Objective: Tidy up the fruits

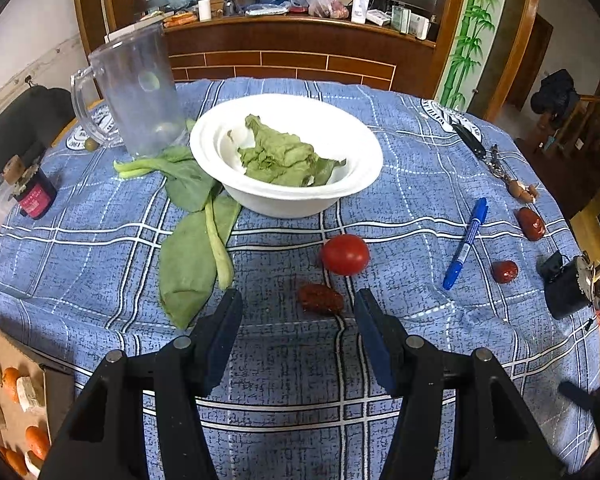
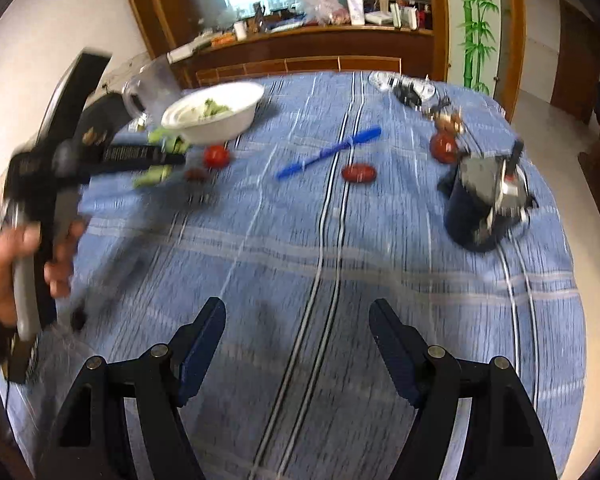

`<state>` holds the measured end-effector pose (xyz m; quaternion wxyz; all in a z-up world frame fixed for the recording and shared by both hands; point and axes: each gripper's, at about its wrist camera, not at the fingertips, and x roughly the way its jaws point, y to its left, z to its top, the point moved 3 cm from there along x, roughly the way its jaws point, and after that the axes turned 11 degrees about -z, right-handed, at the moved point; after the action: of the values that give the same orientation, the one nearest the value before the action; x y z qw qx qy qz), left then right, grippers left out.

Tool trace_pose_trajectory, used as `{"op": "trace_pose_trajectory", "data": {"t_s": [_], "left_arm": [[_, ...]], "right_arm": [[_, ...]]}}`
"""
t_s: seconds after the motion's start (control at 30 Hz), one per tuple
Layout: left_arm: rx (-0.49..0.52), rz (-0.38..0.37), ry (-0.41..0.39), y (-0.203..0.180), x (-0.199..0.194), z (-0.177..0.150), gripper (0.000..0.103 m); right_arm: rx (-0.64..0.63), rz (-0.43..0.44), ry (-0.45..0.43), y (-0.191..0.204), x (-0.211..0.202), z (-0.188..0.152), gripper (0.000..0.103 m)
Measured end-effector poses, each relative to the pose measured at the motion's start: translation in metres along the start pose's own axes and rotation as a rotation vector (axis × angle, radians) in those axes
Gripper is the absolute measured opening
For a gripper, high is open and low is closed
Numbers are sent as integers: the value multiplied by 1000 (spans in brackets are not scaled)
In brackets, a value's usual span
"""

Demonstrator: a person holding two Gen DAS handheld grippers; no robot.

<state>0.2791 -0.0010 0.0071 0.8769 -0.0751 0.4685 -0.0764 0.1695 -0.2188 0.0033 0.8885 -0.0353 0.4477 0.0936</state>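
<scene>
A round table under a blue plaid cloth (image 1: 400, 128) carried everything. Toward its far edge, left of centre, stood a white bowl (image 1: 352, 136) holding wilted green leaves (image 1: 284, 156), and a clear jug (image 1: 134, 92) stood upright just beside the bowl, nearer the far left edge. Loose leaves (image 1: 192, 248) lay flat on the cloth from under the bowl's left side toward the near edge. A dark cylinder with metal parts (image 2: 476, 204) stood at the right edge. A blue marker (image 1: 466, 242) lay right of centre, angled toward the near edge. A tomato (image 1: 345, 254) sat near the table's centre, just in front of the bowl, apart from it. A dark date (image 1: 320, 299) lay just nearer than the tomato; two redder dates (image 1: 505, 271) (image 1: 531, 223) lay toward the right edge beyond the marker. The left gripper (image 1: 298, 316) hung over the dark date with its jaws spread, the date between the fingertips and closer to the right finger (image 1: 374, 332); no contact was discernible. The right gripper (image 2: 298, 340) was spread wide over bare cloth near the near edge, holding nothing. The right-wrist view was motion-blurred.
</scene>
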Motion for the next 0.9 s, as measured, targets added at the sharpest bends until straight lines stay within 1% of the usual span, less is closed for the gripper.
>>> {"op": "trace_pose_trajectory", "data": {"t_s": [0.07,0.17,0.23,0.3,0.4,0.47,0.53,0.57,0.6,0.67,0.73,0.77,0.8,0.83,0.87,0.9], "left_arm": [[-1,5,0,3,-1,-1,57],[5,4,17,9,-6,-3,57],[16,9,13,14,-12,-6,57],[25,22,24,19,-12,-6,57],[6,12,26,28,-15,-7,57],[0,7,33,33,-18,-10,57],[0,1,37,37,-25,-13,57],[-6,-1,44,41,-31,-17,57],[-13,-10,46,44,-35,-19,57],[-13,-11,44,46,-49,-26,57],[22,31,15,47,-70,-37,57],[43,72,-15,46,-83,-45,57],[47,116,-35,46,-93,-52,57],[41,132,-46,47,-101,-58,58],[19,132,-60,48,-111,-68,60],[-12,132,-72,51,-121,-77,65]], "right_arm": [[11,-9,-41,-3,3,20,78],[55,-11,-52,-11,16,43,78],[88,-13,-59,-18,26,55,78],[93,-47,-51,-21,40,68,78],[85,-75,-37,-20,60,82,78],[60,-130,-33,-19,71,87,78],[48,-161,-26,-19,79,92,77],[56,-158,-31,-20,78,93,76],[63,-168,-55,-20,72,94,76],[32,-165,-99,-13,60,95,76],[-20,-172,-147,-1,42,95,77],[-35,-147,-154,7,32,92,77],[-41,-124,-153,12,28,89,77],[-52,-88,-145,22,21,83,77],[-70,-66,-123,36,17,75,77],[-81,-55,-105,46,16,71,77]]}}
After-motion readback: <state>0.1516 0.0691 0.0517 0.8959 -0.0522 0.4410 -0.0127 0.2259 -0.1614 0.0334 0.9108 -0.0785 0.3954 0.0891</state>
